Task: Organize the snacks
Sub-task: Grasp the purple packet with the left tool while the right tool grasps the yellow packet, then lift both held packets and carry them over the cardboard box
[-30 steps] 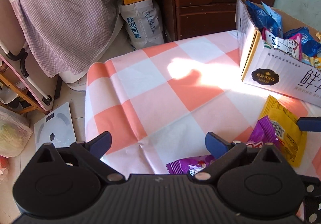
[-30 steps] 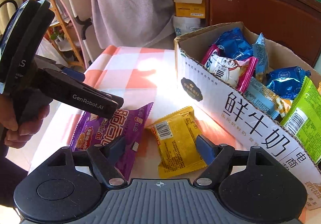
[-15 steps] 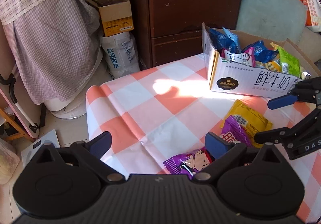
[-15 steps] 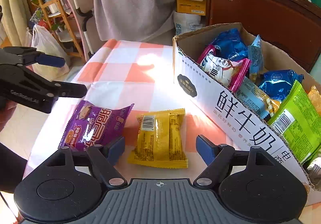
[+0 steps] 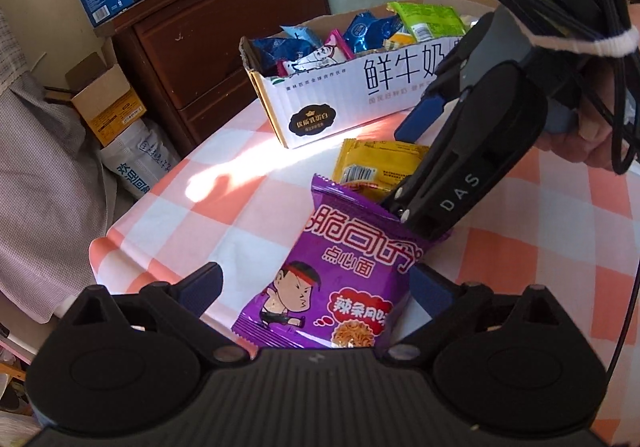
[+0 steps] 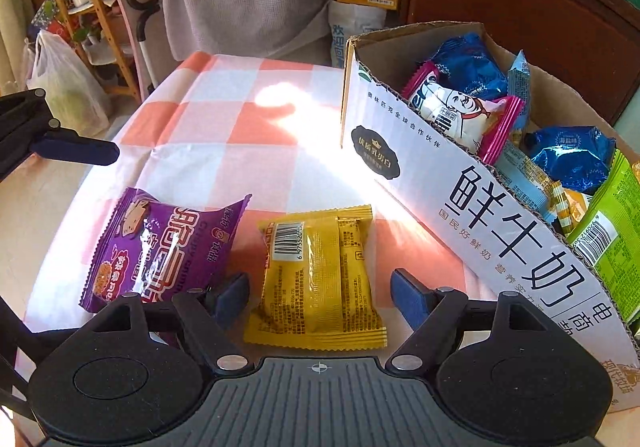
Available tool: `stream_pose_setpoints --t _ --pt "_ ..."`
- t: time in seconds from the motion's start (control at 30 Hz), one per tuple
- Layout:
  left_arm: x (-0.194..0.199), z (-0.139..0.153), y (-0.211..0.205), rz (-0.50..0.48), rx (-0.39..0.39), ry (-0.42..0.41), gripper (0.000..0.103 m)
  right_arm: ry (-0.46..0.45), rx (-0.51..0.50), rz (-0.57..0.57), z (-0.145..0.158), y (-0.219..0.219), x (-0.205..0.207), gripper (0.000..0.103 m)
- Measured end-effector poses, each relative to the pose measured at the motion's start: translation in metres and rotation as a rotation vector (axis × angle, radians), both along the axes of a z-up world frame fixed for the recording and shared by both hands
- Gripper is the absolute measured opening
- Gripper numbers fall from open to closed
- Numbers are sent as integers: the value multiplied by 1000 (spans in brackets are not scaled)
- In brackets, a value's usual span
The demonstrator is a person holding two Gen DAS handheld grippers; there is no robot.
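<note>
Left wrist view: my left claw point(image 5: 316, 287) stands open around the purple crinkled snack packet point(image 5: 344, 275) lying flat on the orange-and-white checked surface point(image 5: 224, 203), pads not pressing. Only here I see the hand point(image 5: 592, 143) carrying the right claw.

Right wrist view: my right claw point(image 6: 320, 295) is open over the yellow foil snack packet point(image 6: 320, 275), lying just beside the white cardboard box of snacks point(image 6: 460, 203).

A dark wooden dresser point(image 5: 224, 43) stands behind the checked tablecloth point(image 6: 240, 127); sunlight falls across the cloth, and a wooden shelf point(image 6: 96, 15) stands beyond its far left corner.
</note>
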State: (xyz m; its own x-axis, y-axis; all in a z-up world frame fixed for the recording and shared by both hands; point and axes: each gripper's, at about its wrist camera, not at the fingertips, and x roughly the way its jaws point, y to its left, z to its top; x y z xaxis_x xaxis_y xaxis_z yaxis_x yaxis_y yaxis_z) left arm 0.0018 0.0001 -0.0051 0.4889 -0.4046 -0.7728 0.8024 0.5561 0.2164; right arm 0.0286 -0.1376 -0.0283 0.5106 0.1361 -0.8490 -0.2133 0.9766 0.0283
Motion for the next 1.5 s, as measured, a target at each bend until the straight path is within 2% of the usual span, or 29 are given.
stream_pose_setpoints --t 0.17,0.3,0.33,0.43,0.57,0.83,1.1,1.23,1.4,1.5 --pt "5 -12 -5 -8 32 -12 100 -6 -4 -18 1 -2 1 74" --pt "8 -16 -4 22 19 28 94 -8 5 -29 3 -1 0 52" --pt "10 -15 -4 32 10 49 90 -7 4 -29 4 -2 0 52" --pt "12 -13 -4 69 -5 97 79 -6 -2 -40 4 -2 -2 50" --pt "15 -10 -9 110 -16 125 70 -4 -14 -73 5 -3 -3 47" --pt "22 -3 -15 211 -26 147 67 -24 -23 -124 13 -10 -6 46" --pt "23 2 -19 235 -30 124 67 -31 -19 -124 16 -10 -8 46" --pt "21 1 -21 240 5 95 67 -35 -21 -145 18 -13 -8 46" --pt "25 5 -19 286 1 75 67 -38 -16 -159 19 -14 -7 46" --pt "27 11 -19 323 9 16 67 -50 -10 -169 23 -15 -8 46"
